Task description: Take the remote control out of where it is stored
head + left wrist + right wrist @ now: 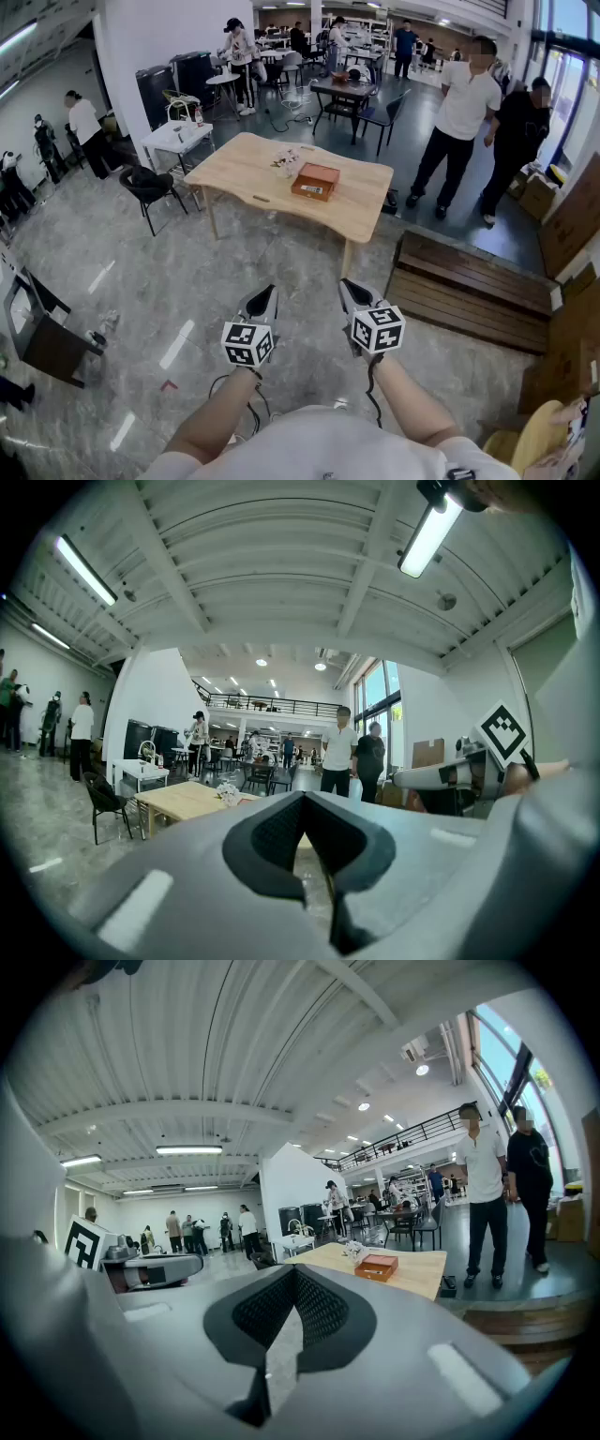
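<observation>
Two sets of tongs were held out ahead of the person, both pressed together with nothing between them: the grey left tongs (265,298) pointed level, and the grey right tongs (352,292) were tipped slightly down. The remote control did not show in any view. It was probably inside the closed flat reddish-brown wooden box (315,181), but that was only a guess. The box lay on the pale wooden surface (244,173), just beside a small white crumpled bundle (285,162). Both tongs were well apart from the box, with grey stone floor (187,272) between them.

The step in hand looked like the approach, and nothing had been reached yet. To do it well, the person should walk up to the near long edge with the box kept centred ahead, and spread the tongs wide before arriving. One pair should steady the box body while the other lifts the lid, since a light box could skate on smooth wood. The hinge side could not be told from here and needs checking up close. The black chair (148,185) at the left end should be avoided, and so should the two bystanders (459,112) past the right corner.
</observation>
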A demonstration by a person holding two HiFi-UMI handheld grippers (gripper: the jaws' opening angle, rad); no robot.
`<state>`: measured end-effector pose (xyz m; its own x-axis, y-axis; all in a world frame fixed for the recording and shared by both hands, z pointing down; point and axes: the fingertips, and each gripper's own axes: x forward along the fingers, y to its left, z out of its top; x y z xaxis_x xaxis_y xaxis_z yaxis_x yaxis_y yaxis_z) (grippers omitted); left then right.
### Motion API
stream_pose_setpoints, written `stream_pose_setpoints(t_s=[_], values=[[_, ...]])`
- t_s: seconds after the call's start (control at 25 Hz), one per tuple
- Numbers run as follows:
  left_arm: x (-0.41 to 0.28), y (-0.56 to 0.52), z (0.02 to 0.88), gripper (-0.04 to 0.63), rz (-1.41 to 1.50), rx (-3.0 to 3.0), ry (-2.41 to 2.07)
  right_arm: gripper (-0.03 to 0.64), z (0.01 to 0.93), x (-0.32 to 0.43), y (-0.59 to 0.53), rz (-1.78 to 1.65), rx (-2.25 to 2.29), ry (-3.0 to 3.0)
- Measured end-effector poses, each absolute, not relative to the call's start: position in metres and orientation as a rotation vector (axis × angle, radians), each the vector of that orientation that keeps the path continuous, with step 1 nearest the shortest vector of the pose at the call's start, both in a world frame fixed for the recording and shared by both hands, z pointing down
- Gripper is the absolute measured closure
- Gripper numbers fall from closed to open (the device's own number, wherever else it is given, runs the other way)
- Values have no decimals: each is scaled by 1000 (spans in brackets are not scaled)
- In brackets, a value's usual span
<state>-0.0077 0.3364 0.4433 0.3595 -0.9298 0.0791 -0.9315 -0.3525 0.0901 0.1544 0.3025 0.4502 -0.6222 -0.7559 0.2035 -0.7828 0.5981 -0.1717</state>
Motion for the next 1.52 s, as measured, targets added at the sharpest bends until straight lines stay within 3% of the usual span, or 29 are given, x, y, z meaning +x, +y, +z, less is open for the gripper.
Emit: stream_pose_setpoints(t_s=[1.52], values=[[-54, 339, 448, 595, -6, 2468, -1695, 589, 458, 107, 306, 322, 1314, -2694]])
